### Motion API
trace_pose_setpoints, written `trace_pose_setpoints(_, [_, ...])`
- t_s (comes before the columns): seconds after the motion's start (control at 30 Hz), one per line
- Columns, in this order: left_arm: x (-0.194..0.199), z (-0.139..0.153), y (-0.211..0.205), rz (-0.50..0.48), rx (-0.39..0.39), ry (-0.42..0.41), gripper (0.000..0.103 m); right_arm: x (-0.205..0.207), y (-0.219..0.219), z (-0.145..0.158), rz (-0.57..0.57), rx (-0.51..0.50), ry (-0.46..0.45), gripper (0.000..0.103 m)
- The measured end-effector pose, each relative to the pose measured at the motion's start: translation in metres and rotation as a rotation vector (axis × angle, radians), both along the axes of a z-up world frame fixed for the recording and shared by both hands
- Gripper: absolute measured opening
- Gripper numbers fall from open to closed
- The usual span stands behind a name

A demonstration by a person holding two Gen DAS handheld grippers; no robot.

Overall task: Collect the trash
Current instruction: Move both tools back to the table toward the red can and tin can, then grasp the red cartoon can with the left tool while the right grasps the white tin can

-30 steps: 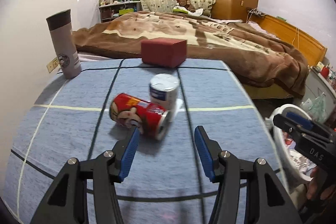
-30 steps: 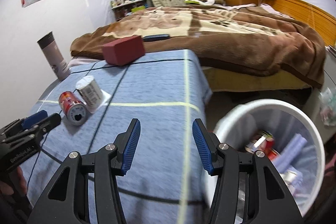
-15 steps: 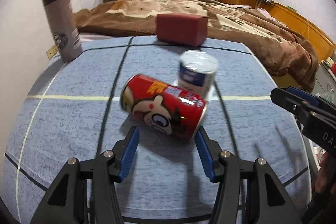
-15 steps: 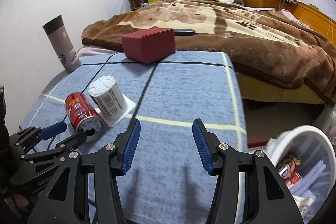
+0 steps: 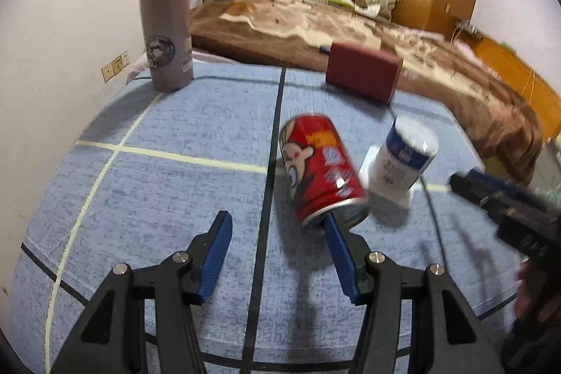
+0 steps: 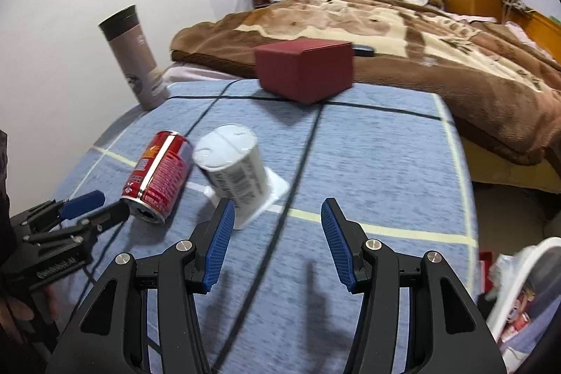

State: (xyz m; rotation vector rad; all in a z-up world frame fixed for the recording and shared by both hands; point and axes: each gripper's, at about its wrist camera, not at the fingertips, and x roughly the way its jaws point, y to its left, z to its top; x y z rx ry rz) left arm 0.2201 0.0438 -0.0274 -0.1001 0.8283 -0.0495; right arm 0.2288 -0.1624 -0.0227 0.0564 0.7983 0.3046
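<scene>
Gaping left claw (image 5: pixel 277 254) beside cartoon-faced red can (image 5: pixel 317 177); right claw (image 6: pixel 275 240) wide, empty.

One can (image 5: pixel 320 168), one cup (image 5: pixel 406 158), one flask (image 5: pixel 164 23), one box (image 5: pixel 363 72)

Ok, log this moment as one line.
left claw open, at red can lying on table | right claw open, empty | white bottle untouched

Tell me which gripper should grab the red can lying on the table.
Left. The left gripper is open right at the red can, one finger by its open end. The right gripper is nearer the white container.
</scene>
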Motion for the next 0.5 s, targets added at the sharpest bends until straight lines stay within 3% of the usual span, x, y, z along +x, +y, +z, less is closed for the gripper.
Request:
trace_pose_setpoints(0.1, [-0.002,0.01,0.005,-0.006,-0.049,-0.033,0.067,0.003,0.007,-0.003,0.031,0.004,0.001,0.053])
trace_pose_setpoints(0.2, [0.006,0.014,0.003,-0.011,-0.054,-0.043,0.067,0.005,0.015,-0.003,0.054,-0.018,-0.012,0.053])
trace_pose_setpoints(0.5, [0.037,-0.002,-0.008,-0.076,-0.106,0.037,0.067,0.021,0.026,-0.008,0.093,-0.008,-0.008,0.053])
